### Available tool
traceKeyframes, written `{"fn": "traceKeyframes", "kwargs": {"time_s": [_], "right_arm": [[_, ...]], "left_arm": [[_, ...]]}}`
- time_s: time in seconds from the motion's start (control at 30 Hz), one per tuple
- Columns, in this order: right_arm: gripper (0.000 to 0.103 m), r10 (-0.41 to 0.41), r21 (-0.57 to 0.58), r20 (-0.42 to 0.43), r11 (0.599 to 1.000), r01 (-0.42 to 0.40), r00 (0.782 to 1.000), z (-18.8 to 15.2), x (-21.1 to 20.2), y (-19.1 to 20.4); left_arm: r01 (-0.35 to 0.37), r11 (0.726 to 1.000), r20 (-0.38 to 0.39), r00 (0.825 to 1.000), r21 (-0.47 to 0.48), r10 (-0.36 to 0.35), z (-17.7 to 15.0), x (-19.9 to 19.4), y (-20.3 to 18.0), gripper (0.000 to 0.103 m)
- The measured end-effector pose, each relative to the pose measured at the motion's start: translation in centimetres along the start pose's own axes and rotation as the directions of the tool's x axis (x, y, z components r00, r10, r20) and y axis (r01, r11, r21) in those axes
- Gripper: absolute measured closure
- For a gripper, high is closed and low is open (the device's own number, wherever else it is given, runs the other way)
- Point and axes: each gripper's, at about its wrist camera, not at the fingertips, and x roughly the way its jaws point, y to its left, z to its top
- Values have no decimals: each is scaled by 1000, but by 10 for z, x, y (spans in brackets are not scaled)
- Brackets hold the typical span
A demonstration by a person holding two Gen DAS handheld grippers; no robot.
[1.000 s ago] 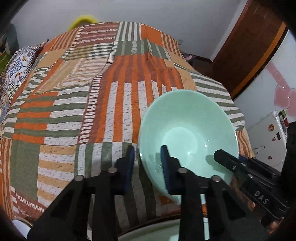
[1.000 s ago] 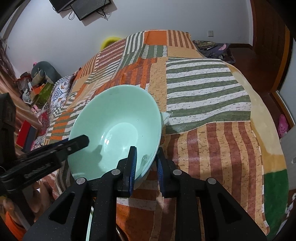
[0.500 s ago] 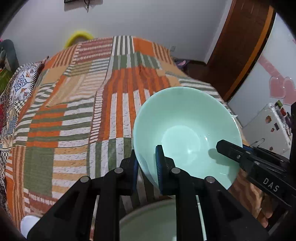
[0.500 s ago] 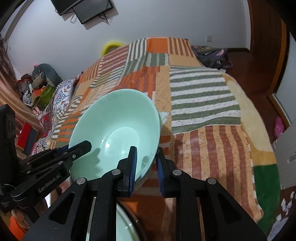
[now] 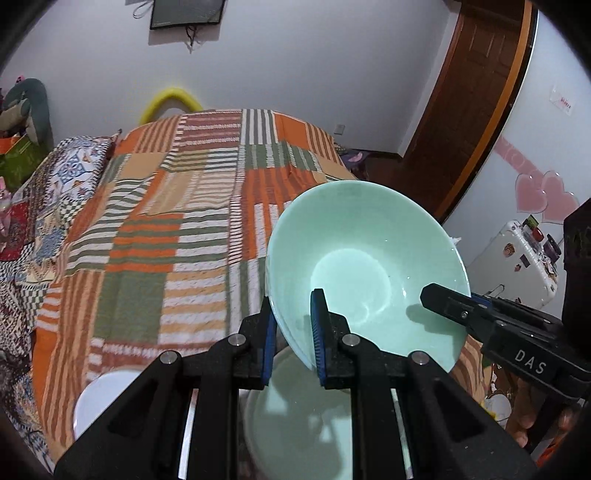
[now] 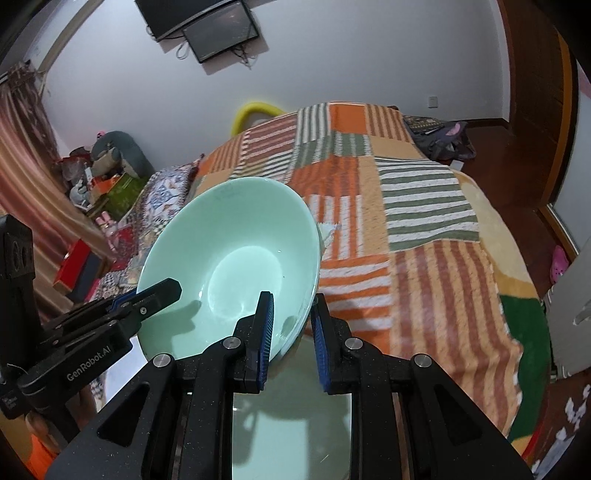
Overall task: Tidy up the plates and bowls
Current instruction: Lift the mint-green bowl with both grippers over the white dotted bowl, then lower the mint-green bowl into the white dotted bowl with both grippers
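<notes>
Where a second ago the pale green glazed bowl (image 5: 369, 266) sat low over the patchwork striped bedspread (image 5: 177, 229), it now hangs higher, and more of the wall and the dark wall screen (image 6: 218, 29) shows behind it. The left gripper (image 5: 293, 332), whose fingers (image 5: 317, 332) stood apart from the rim a second ago, has closed on the bowl's near-left edge. The right gripper (image 6: 291, 328) pinches the opposite edge as before, fingers (image 6: 264, 332) nearly together with only the thin wall between them. Below the lifted bowl lies a second pale green dish (image 5: 295, 417), partly hidden by the gripper bodies, and a white round plate (image 5: 99, 398) sits beside it at the left. A brown wooden door (image 5: 469, 96) and a white suitcase (image 5: 517, 258) stand to the right. The held bowl is tilted, smooth and shiny inside.
</notes>
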Motion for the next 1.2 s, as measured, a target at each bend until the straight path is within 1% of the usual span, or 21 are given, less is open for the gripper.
{"fn": "traceKeyframes", "kwargs": {"time_s": [0.17, 0.37, 0.5, 0.63, 0.8, 0.9, 1.07, 1.2], "right_arm": [[84, 33, -26, -5, 999, -33, 999, -10, 0, 25], [84, 65, -66, -22, 996, -66, 998, -23, 6, 53], [84, 87, -91, -36, 992, -90, 996, -31, 15, 76], [84, 113, -110, -66, 987, -120, 991, -41, 27, 96], [84, 123, -150, -109, 979, -138, 986, -55, 43, 125], [84, 123, -164, -132, 976, -144, 984, -62, 52, 136], [84, 118, -172, -170, 974, -147, 978, -75, 64, 147], [84, 99, -180, -186, 975, -133, 978, -82, 72, 152]], "left_arm": [[-29, 1000, 23, 999, -7, 29, -19, -32, 19, 86], [-70, 997, 40, 997, -29, 71, -41, -61, 46, 86], [-102, 994, 36, 994, -49, 103, -57, -77, 65, 86], [-123, 988, 29, 992, -89, 126, -71, -88, 89, 86], [-147, 980, 11, 989, -132, 150, -88, -93, 115, 86], [-160, 976, -6, 987, -149, 160, -97, -91, 129, 86], [-177, 970, -34, 984, -168, 174, -112, -86, 145, 86], [-185, 967, -59, 982, -175, 178, -121, -78, 153, 86]]}}
